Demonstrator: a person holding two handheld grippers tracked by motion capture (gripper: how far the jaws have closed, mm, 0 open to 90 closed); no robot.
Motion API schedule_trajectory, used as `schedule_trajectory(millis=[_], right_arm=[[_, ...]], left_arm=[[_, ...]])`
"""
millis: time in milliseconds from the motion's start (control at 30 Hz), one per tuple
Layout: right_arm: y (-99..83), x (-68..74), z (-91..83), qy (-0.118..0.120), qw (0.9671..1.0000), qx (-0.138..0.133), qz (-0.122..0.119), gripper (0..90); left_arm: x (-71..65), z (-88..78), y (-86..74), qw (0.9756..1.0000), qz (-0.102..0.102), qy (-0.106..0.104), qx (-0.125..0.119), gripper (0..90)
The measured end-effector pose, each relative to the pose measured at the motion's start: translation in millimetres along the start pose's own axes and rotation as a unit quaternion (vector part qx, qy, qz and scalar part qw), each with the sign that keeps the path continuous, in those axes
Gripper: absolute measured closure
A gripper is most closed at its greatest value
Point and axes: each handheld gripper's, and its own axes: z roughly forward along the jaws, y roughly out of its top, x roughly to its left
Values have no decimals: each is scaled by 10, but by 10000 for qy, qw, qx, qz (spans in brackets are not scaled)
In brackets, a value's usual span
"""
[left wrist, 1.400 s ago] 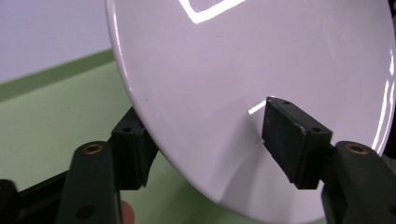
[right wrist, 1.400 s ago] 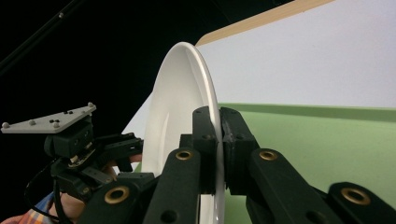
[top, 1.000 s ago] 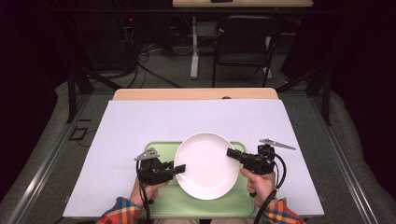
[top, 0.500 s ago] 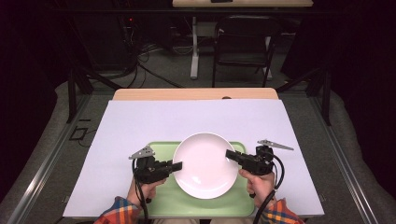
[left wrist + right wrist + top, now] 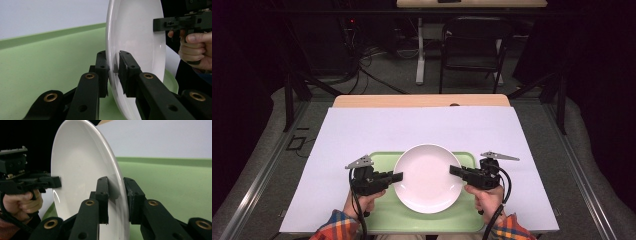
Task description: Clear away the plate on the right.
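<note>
From above, my left tongs (image 5: 397,176) and right tongs (image 5: 454,170) meet the white plate (image 5: 428,177) at its opposite rims, over the green tray (image 5: 384,212) on the paper-covered worktop (image 5: 422,127). A second ago both sat a little further right; the plate has shifted slightly left between them — I judge it is now carried by me, not resting, so the lift is underway.

In the left gripper view my left tongs (image 5: 113,66) are narrowed onto the plate (image 5: 140,37), one pad on each face of the rim, the tray (image 5: 50,62) behind; the other hand (image 5: 196,48) shows across it.

In the right gripper view my right tongs (image 5: 117,187) clamp the plate (image 5: 80,175) likewise — closed down to the rim's thickness, tray (image 5: 170,180) beyond.
</note>
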Motion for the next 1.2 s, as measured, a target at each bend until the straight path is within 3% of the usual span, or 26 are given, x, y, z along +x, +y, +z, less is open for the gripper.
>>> schedule_trajectory(millis=[467,933,1200], right_arm=[[-88,41,137,11,9995,318,-53,743],[-157,1,233,-32,9982,597,-40,735],[-179,-36,265,-78,9976,688,-31,719]], left_arm=[[76,-90,6,9998,-63,110,155,790],[110,-64,-11,9987,-145,257,425,783],[93,-43,-18,9981,-71,366,497,773]])
